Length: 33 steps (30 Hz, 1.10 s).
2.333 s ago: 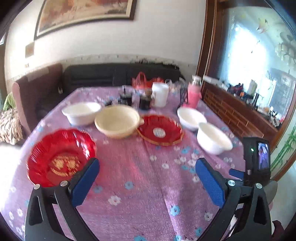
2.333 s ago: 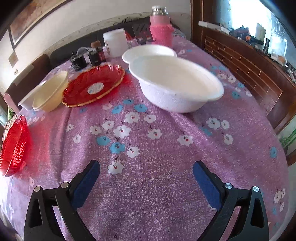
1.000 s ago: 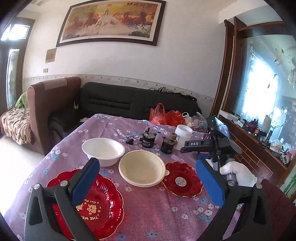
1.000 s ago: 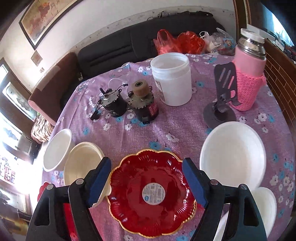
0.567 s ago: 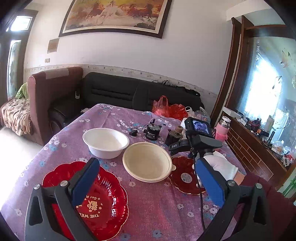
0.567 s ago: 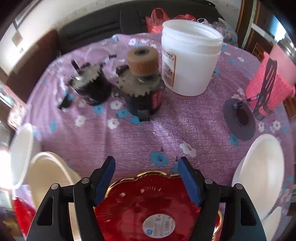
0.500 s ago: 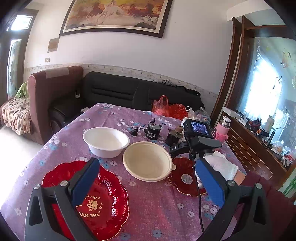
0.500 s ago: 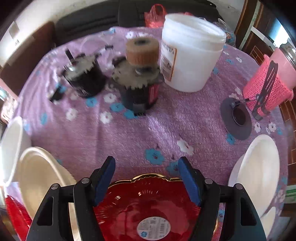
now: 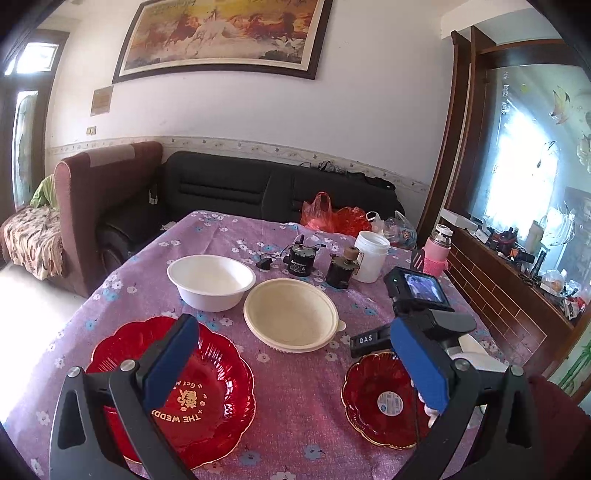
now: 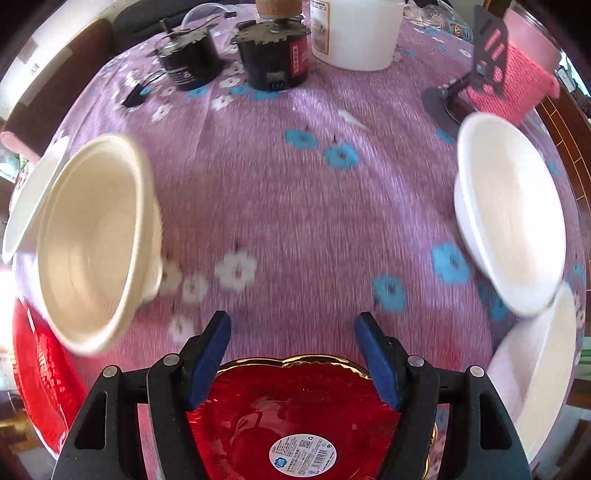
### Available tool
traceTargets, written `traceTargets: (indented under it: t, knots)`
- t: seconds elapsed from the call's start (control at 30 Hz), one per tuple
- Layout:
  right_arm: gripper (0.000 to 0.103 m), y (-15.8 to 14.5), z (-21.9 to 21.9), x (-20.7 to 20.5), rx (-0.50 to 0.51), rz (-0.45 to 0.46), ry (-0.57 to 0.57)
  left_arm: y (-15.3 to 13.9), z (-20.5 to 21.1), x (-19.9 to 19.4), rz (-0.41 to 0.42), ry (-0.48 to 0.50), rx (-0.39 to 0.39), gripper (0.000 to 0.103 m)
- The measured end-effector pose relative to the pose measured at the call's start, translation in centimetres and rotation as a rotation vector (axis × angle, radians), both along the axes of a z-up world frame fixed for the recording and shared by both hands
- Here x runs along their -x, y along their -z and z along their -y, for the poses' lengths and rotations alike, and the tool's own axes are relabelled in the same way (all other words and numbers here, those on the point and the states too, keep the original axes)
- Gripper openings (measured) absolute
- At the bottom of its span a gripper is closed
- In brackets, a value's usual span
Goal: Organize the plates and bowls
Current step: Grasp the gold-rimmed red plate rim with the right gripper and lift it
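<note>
My right hand-held gripper [image 10: 293, 347] hangs released, jaws straddling the small red plate's [image 10: 295, 417] far rim, beside the cream bowl [image 10: 92, 240].

A home living room: a black sofa [image 9: 240, 192] and brown armchair [image 9: 107, 192] stand behind a table [image 9: 295, 424] in a flowered purple cloth, under a framed horse painting [image 9: 221, 33].
</note>
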State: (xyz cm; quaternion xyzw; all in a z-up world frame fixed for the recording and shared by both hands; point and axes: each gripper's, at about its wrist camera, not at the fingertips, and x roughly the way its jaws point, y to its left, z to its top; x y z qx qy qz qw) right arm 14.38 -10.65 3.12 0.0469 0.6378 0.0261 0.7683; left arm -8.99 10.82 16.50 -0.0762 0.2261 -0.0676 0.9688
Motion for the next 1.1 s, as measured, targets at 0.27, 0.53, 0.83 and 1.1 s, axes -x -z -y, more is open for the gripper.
traceTargets:
  t: [0.27,0.53,0.83,1.1]
  knots:
    - [0.082,-10.5,3.9,12.0,-0.135,0.537,0.023,-2.3,1.3,3.6,0.112,-0.038,-0.079,0.103]
    - [0.098,-9.9,9.2,20.1,-0.178,0.588,0.209,1.5,2.9,1.2,-0.164,0.067,-0.086,0.103]
    - [0.080,-3.5,10.4,20.7,-0.275,0.428,0.252,5.5,5.4,-2.8,-0.386,0.225,-0.016,0.103]
    - [0.067,-0.8,9.9,19.1,-0.307,0.394,0.280,10.7,7.4,-9.0,-0.619,0.296,0.068,0.061]
